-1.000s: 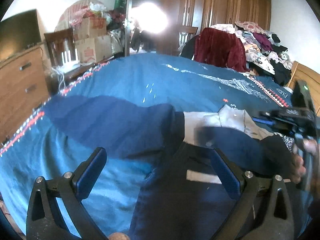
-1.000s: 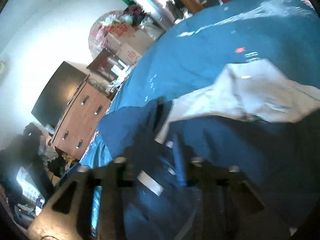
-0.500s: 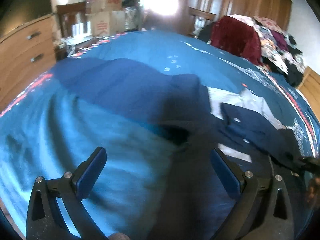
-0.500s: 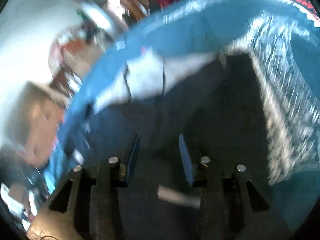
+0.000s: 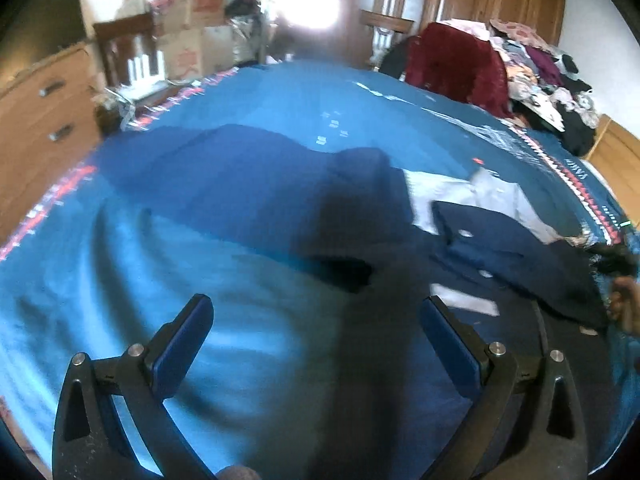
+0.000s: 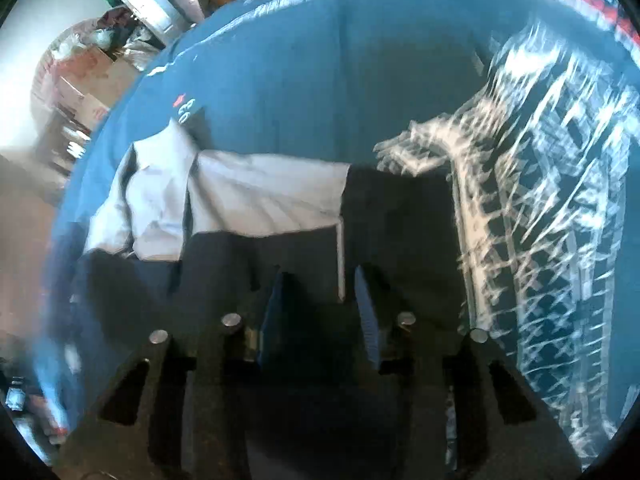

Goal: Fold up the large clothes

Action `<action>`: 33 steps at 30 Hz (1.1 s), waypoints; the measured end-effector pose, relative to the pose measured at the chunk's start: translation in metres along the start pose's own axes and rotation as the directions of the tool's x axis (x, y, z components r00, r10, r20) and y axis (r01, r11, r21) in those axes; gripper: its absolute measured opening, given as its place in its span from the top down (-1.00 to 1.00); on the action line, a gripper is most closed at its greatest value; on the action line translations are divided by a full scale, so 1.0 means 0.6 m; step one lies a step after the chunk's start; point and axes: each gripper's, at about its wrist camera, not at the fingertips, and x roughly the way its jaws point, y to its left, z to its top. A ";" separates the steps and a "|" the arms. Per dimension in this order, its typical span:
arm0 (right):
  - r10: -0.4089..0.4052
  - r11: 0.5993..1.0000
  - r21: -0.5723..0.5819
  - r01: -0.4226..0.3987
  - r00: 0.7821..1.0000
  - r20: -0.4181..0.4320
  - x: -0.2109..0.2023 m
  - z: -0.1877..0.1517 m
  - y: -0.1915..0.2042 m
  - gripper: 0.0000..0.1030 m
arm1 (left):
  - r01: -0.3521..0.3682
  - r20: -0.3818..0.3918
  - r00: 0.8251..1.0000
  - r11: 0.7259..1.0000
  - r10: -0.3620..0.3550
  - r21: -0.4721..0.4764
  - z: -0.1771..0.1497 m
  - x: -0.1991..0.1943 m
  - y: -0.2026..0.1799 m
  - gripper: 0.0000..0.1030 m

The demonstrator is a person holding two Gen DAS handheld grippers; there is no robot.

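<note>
Right gripper [image 6: 324, 304] swung over navy garment [image 6: 400, 216], jaws part-closed, empty. Left gripper [image 5: 316, 344] wide apart, nearer sleeve [image 5: 248, 184] lying ahead-left, long axis crosswise.

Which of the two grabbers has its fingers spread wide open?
The left gripper. Its blue fingers stand far apart over the bedspread; the right gripper has only a narrow gap.

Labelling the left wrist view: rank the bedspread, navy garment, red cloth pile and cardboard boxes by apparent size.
1. bedspread
2. navy garment
3. red cloth pile
4. cardboard boxes
The last two look close; distance makes their order unsure.
</note>
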 end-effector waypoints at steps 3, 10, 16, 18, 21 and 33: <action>0.101 0.994 0.034 -0.108 0.982 0.159 -0.072 -0.020 0.021 0.12 | 0.101 -0.017 0.995 0.995 -0.100 0.017 0.008 0.012 -0.049 -1.00; 0.076 0.997 -0.052 -0.064 0.960 0.270 -0.150 -0.150 0.053 -0.12 | 0.290 -0.150 0.946 0.957 -0.288 -0.012 0.033 0.104 -0.157 -0.97; 0.074 0.997 0.011 -0.078 0.971 0.226 -0.120 -0.208 0.027 -0.13 | 0.290 -0.142 0.946 0.956 -0.293 -0.039 0.048 0.160 -0.210 -0.83; 0.080 0.996 0.022 -0.087 0.972 0.221 -0.110 -0.208 0.028 -0.13 | 0.254 -0.138 0.956 0.966 -0.257 -0.040 0.052 0.180 -0.223 -0.36; 0.088 0.995 0.016 -0.093 0.971 0.223 -0.108 -0.209 0.030 -0.13 | 0.205 -0.148 0.966 0.976 -0.213 -0.069 0.051 0.204 -0.219 -0.26; 0.108 0.993 0.021 -0.116 0.964 0.243 -0.120 -0.226 0.026 -0.16 | 0.171 -0.138 0.973 0.978 -0.187 -0.117 0.051 0.243 -0.210 0.00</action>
